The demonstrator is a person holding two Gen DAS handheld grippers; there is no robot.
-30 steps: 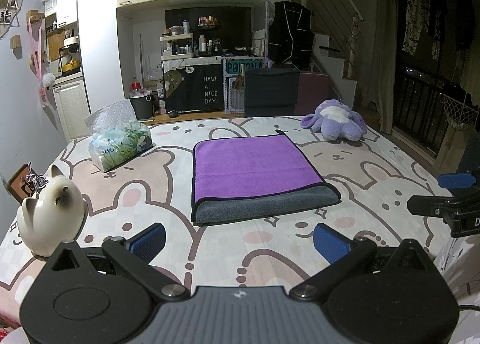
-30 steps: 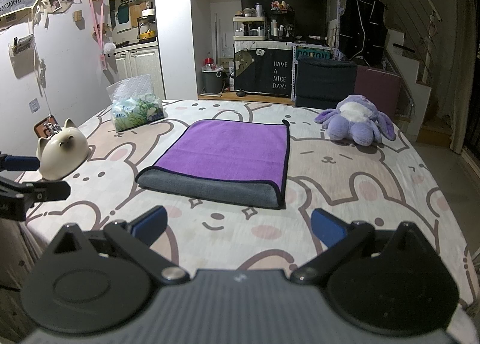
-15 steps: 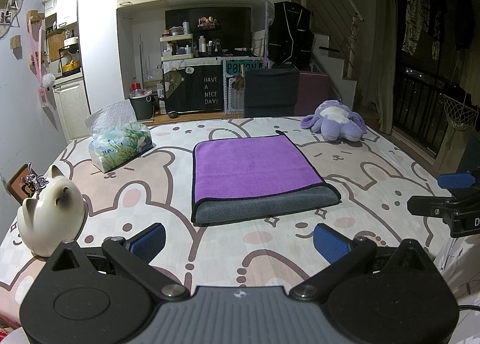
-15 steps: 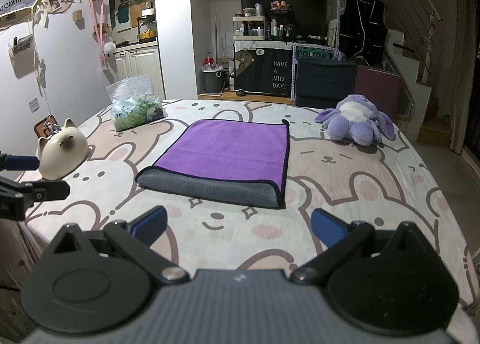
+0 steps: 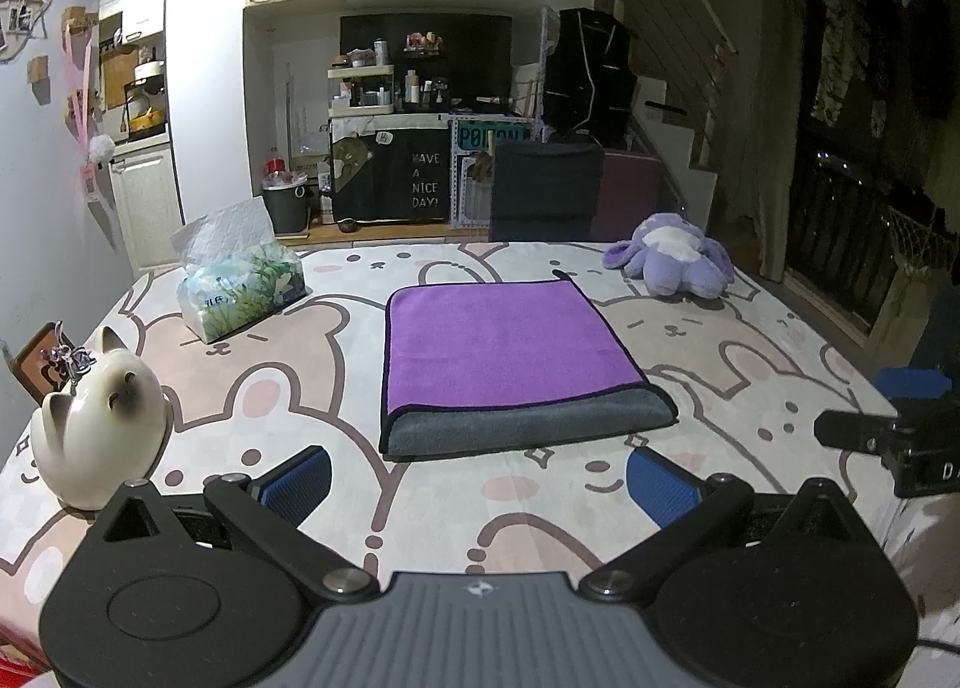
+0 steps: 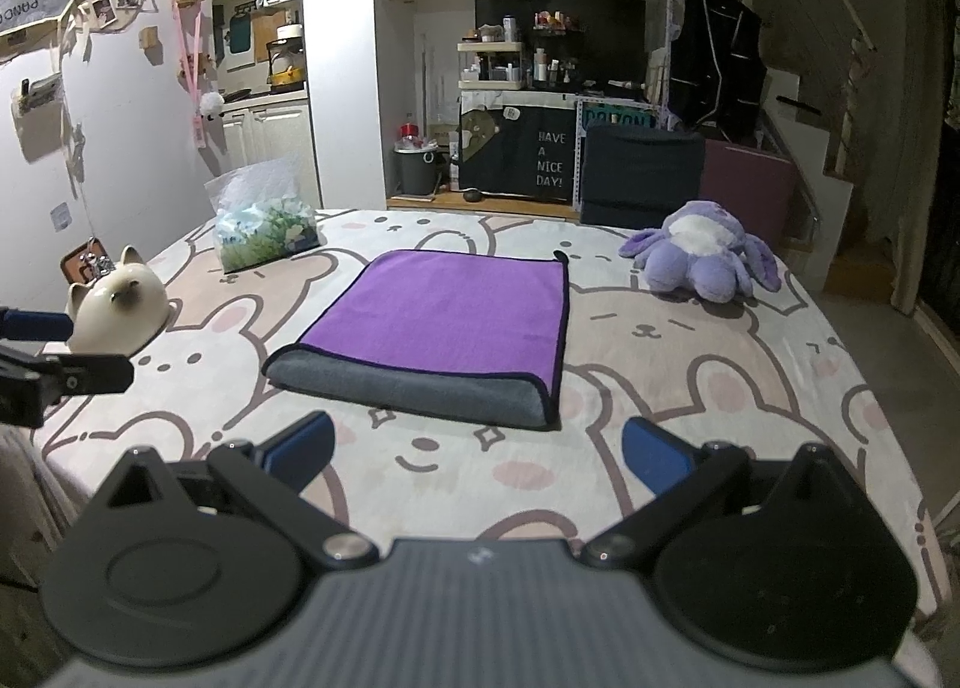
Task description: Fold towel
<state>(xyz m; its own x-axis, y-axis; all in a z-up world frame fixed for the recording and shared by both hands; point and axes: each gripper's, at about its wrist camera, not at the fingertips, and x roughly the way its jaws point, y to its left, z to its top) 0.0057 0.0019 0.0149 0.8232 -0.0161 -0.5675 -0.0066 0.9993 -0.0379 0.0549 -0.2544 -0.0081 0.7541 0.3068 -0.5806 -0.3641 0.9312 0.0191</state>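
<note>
A purple towel [image 5: 504,343] with a grey underside lies folded flat in the middle of the table, its grey fold edge toward me; it also shows in the right wrist view [image 6: 444,310]. My left gripper [image 5: 477,481] is open and empty, held above the near table edge, short of the towel. My right gripper [image 6: 477,448] is open and empty, also short of the towel's near edge. Each gripper shows at the side of the other's view.
A bunny-print cloth covers the table [image 5: 750,340]. A white cat figurine [image 5: 99,412] stands near left, a tissue pack [image 5: 240,283] at back left, a purple plush toy [image 5: 672,262] at back right. A dark chair [image 5: 546,190] stands behind the table.
</note>
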